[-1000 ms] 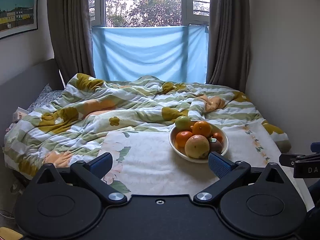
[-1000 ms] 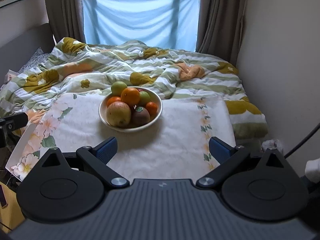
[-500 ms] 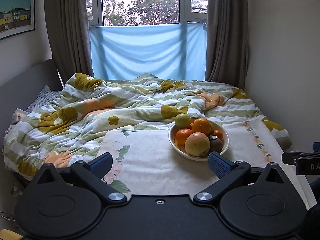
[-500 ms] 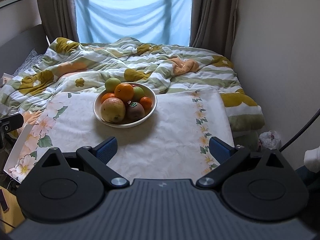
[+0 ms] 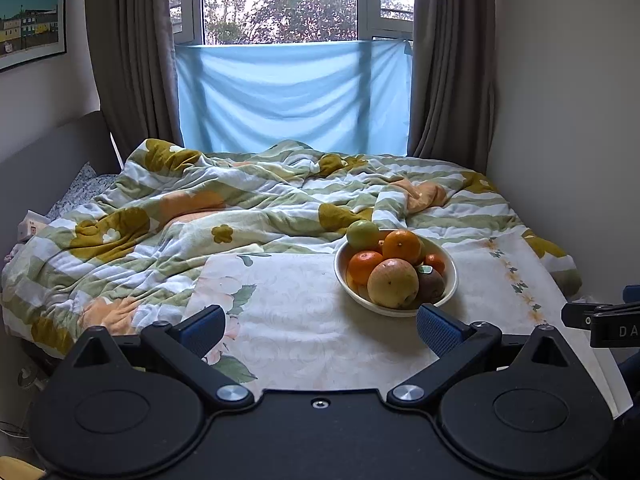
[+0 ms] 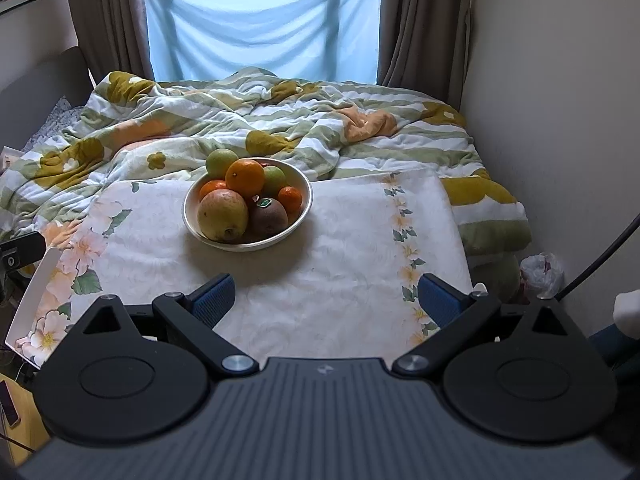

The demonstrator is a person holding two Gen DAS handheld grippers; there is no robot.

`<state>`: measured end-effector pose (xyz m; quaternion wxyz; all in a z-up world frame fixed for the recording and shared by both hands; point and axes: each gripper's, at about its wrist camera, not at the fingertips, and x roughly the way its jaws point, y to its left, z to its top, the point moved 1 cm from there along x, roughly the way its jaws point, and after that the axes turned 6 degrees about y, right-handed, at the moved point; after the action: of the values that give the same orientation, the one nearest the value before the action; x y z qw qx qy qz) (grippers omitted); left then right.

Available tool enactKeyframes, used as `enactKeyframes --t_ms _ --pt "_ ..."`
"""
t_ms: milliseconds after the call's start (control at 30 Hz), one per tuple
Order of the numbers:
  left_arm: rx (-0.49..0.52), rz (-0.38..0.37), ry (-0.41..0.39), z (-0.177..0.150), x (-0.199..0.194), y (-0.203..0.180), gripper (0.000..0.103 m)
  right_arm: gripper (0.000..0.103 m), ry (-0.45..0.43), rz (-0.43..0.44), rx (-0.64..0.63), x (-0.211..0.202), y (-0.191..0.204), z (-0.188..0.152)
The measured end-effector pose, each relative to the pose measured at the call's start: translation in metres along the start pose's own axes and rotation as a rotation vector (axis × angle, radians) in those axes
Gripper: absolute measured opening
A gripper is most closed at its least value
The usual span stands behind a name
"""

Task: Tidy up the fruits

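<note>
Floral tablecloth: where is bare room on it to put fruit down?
The floral tablecloth is bare right of the fruit bowl, up to its flower border, and between the bowl and the open right gripper. Behind the bowl the rumpled duvet crowds in.

Soft window (image 5: 280, 0) daylight, sharp, fisheye-curved edges

Fruits (image 6: 244, 200) in bowl (image 6: 306, 196), on tablecloth (image 6: 352, 264)
</note>
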<state>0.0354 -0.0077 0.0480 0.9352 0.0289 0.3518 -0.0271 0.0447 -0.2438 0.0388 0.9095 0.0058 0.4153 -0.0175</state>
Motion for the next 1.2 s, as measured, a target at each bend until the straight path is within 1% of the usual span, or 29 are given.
enactKeyframes --t_ms 700,1033,1200 --pt "-0.013 0.008 0.008 0.0010 -0.0009 0.0020 0.103 0.103 0.000 0.000 -0.001 0.0006 -0.0003 0.0008" --pt "-0.011 -0.004 0.014 0.0006 -0.0005 0.0040 0.103 0.103 0.000 0.002 0.000 0.0007 -0.0005 0.0008" --pt "-0.007 0.008 0.010 0.0011 -0.0005 0.0020 0.103 0.103 0.000 0.001 -0.001 0.0008 -0.0004 0.0010"
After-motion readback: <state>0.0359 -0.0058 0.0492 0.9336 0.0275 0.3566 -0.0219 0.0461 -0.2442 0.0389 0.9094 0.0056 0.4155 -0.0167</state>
